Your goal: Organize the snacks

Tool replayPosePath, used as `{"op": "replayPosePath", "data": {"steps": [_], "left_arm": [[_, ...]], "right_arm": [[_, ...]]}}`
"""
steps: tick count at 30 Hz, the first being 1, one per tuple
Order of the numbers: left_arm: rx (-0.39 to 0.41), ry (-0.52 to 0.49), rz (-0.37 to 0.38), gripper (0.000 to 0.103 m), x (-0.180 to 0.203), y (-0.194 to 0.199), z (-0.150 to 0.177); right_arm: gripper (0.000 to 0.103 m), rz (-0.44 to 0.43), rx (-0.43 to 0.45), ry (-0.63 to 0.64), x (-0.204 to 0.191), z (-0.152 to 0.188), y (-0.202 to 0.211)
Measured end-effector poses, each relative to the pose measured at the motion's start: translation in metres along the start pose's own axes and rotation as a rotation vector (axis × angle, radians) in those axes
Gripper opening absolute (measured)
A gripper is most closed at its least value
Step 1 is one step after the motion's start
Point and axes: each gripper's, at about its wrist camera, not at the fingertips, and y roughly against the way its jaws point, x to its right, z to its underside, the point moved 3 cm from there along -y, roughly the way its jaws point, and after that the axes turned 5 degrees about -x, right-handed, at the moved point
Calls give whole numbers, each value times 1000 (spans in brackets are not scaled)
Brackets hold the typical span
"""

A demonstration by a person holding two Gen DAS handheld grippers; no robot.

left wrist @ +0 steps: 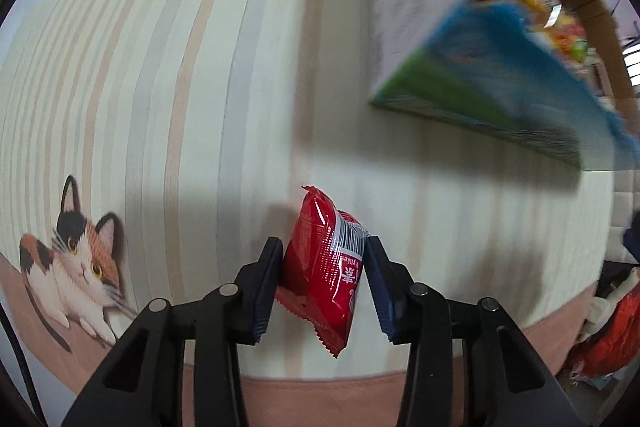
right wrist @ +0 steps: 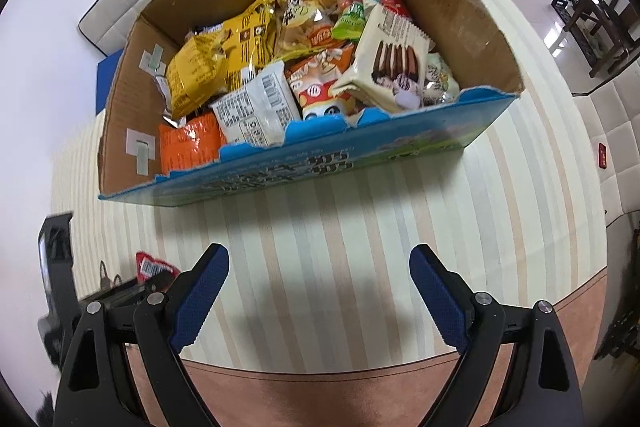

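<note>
Here the left gripper (left wrist: 324, 277) jaws are pinching a red snack packet (left wrist: 322, 267); the blurred, probably cardboard box (left wrist: 460, 99) is lying ahead-right, so keeping squeeze steady matters. The right gripper (right wrist: 318, 291) jaws are standing spread, empty.

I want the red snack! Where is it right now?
The red snack packet is pinched in the left gripper, seen in the left wrist view above the striped tablecloth, with the cardboard snack box to its upper right.
</note>
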Motion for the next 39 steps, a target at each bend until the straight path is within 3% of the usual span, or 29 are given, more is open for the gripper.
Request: {"op": "replayPosePath", "data": {"steps": [4, 8, 9, 14, 18, 23, 34, 37, 39], "left_arm": [[72, -23, 72, 39, 28, 47, 19], [158, -56, 149, 39, 57, 103, 15], [179, -67, 162, 39, 77, 114, 5], [226, -104, 203, 39, 79, 164, -50], [214, -131, 202, 39, 100, 158, -87], [141, -129, 172, 39, 116, 124, -113], [104, -114, 18, 41, 112, 94, -122], [102, -98, 21, 63, 108, 93, -123], [126, -96, 11, 86, 106, 97, -122]], "right_arm": [[94, -22, 20, -14, 4, -6, 17], [94, -42, 48, -23, 8, -17, 39], [94, -44, 57, -23, 9, -21, 45], [94, -38, 96, -25, 14, -44, 61], [94, -10, 96, -13, 17, -65, 59], [94, 47, 77, 8, 25, -85, 45], [94, 85, 28, 38, 37, -97, 25], [94, 93, 31, 52, 34, -97, 25], [94, 91, 31, 61, 32, -96, 26]]}}
